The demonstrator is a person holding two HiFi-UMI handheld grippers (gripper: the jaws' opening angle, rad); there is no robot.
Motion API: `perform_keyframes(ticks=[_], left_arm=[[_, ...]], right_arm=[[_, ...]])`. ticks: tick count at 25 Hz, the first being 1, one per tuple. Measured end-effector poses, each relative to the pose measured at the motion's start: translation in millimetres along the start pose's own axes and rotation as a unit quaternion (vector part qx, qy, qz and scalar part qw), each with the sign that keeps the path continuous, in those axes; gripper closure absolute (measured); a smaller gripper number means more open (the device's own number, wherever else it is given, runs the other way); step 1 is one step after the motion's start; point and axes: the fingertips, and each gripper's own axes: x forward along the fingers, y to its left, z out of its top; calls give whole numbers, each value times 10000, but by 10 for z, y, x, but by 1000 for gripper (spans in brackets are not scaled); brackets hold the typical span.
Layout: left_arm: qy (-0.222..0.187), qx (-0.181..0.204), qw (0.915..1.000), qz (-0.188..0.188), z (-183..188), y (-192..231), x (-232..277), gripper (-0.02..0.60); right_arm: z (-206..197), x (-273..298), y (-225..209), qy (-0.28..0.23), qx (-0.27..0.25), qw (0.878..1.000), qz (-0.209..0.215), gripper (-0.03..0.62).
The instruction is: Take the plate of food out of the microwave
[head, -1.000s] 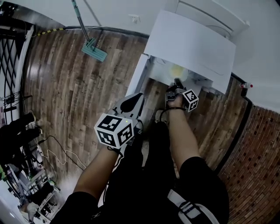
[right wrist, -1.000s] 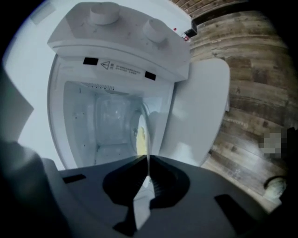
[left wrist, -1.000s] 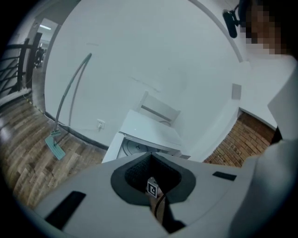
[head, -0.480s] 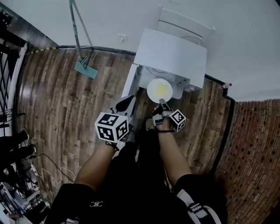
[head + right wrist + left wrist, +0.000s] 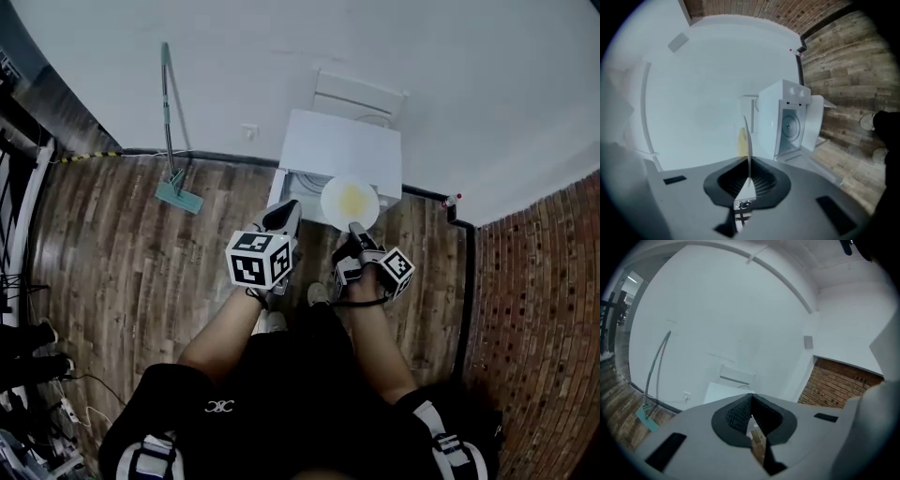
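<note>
A white plate (image 5: pixel 350 200) with yellow food hangs in front of the white microwave (image 5: pixel 342 150), outside its cavity. My right gripper (image 5: pixel 355 229) is shut on the plate's near rim. The right gripper view shows that plate (image 5: pixel 747 140) edge-on, rising from between the pads of the right gripper (image 5: pixel 749 176). Beyond it stands the microwave (image 5: pixel 785 119) with its door open and the cavity showing its turntable. My left gripper (image 5: pixel 283 218) hovers just left of the plate, near the microwave's left front. In its own view the left gripper (image 5: pixel 751 401) is shut, with nothing between the pads.
A mop (image 5: pixel 172 173) leans on the white wall at the left. A brick wall (image 5: pixel 539 309) and a black pipe (image 5: pixel 466 281) stand at the right. A white unit (image 5: pixel 361 97) sits behind the microwave. The person's shoes (image 5: pixel 317 294) rest on the wood floor.
The right gripper has drawn the plate out of the microwave cavity toward the person. The head camera has risen and pulled back, so the microwave looks smaller. The left gripper stayed alongside.
</note>
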Motion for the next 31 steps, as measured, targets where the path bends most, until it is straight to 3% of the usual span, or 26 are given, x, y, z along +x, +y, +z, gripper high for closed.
perform_keyframes(ticks=[5, 10, 18, 25, 31], left_arm=[[-488, 343, 9979, -248, 471, -210, -205, 583], [-600, 505, 9963, -356, 557, -373, -298, 583], [-658, 925, 9929, -365, 608, -604, -341, 583], [-711, 1542, 9850, -293, 528, -661, -322, 583], [-889, 1662, 9814, -354, 507, -742, -383, 583]], right_arm=[[-129, -207, 769, -164, -92, 9998, 35, 571], [-145, -390, 1232, -192, -304, 9990, 282, 571], [-128, -546, 1449, -348, -473, 9972, 462, 571], [-129, -604, 1501, -372, -547, 9964, 526, 571], [-134, -711, 1529, -334, -574, 9961, 579, 571]])
